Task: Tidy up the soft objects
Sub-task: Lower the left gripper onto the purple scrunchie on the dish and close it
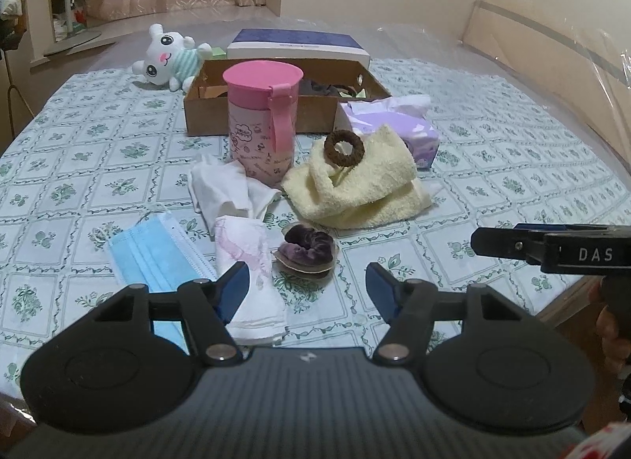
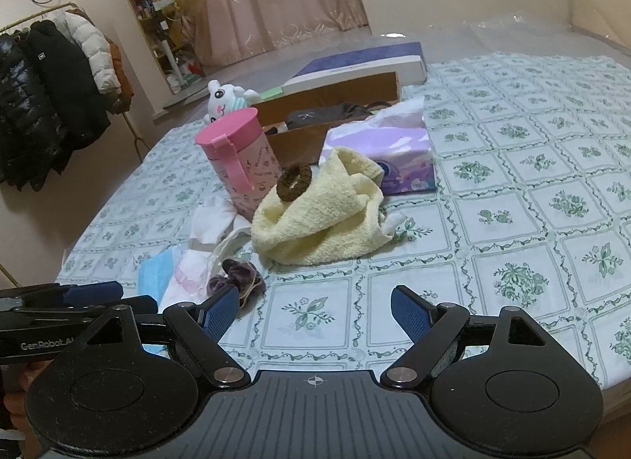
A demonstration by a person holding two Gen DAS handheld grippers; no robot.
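Note:
My left gripper (image 1: 307, 275) hangs open low over the table, with nothing between its blue pads. A purple velvet scrunchie (image 1: 307, 248) lies just beyond its fingertips, roughly centred between them. A folded white cloth with pink print (image 1: 248, 261) lies under the left finger, beside a blue face mask (image 1: 157, 257). Farther back a yellow towel (image 1: 355, 190) is heaped up with a brown hair ring (image 1: 344, 148) on top. My right gripper (image 2: 315, 295) is open and empty over bare tablecloth, right of the scrunchie (image 2: 236, 281) and in front of the towel (image 2: 319, 218).
A pink lidded cup (image 1: 262, 119) stands before an open cardboard box (image 1: 205, 111) holding dark items. A purple tissue pack (image 1: 394, 123) lies by the box, crumpled white cloth (image 1: 224, 190) beside the cup, a white plush toy (image 1: 165, 54) at the back. The table edge runs near right.

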